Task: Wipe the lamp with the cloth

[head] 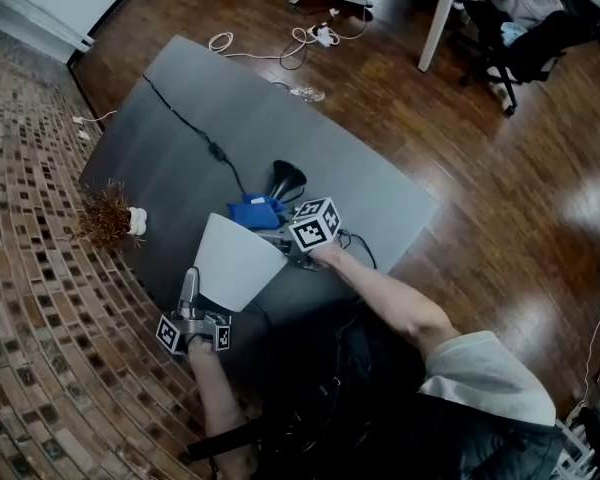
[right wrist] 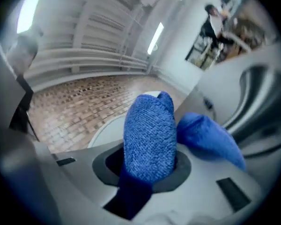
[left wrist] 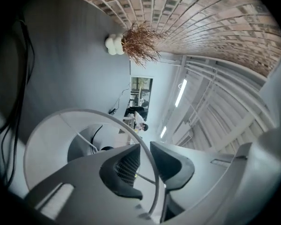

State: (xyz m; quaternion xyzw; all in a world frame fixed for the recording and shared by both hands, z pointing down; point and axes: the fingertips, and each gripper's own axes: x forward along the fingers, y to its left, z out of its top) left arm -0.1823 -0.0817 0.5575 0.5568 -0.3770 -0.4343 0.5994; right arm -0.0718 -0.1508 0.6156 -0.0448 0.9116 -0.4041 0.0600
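A lamp point(head: 242, 260) lies on its side near the 6 o'clock edge of a grey table point(head: 180, 88). Its white shade point(head: 230, 268) has the wide mouth facing 7 o'clock, and the black base point(head: 288, 179) points away toward 1 o'clock. The left gripper point(head: 189, 290) comes in from 6 o'clock to the mouth of the shade. In the left gripper view its jaws straddle the thin rim and stand slightly apart. A sliver of space and a wire spoke show between one pad and the rim, so they are not clamped on it. The right gripper point(head: 276, 234) reaches in from 4 o'clock, just at the 1 o'clock end of the shade, with its marker cube point(head: 316, 224) on top. Its jaws are closed tight on a blue cloth point(head: 252, 211), which bulges up between them in a thick fold, with a second lobe spilling to 3 o'clock in the right gripper view. The cloth sits between the narrow end of the shade and the base; whether it touches the shade cannot be made out. A black cord point(head: 185, 120) runs from the lamp across the table toward 11 o'clock. A dried sprig in a small white vase point(head: 112, 218) stands at 9 o'clock of the shade, well apart from it. White cables point(head: 310, 36) lie on the wooden floor point(head: 500, 158) beyond the table at 12 o'clock.
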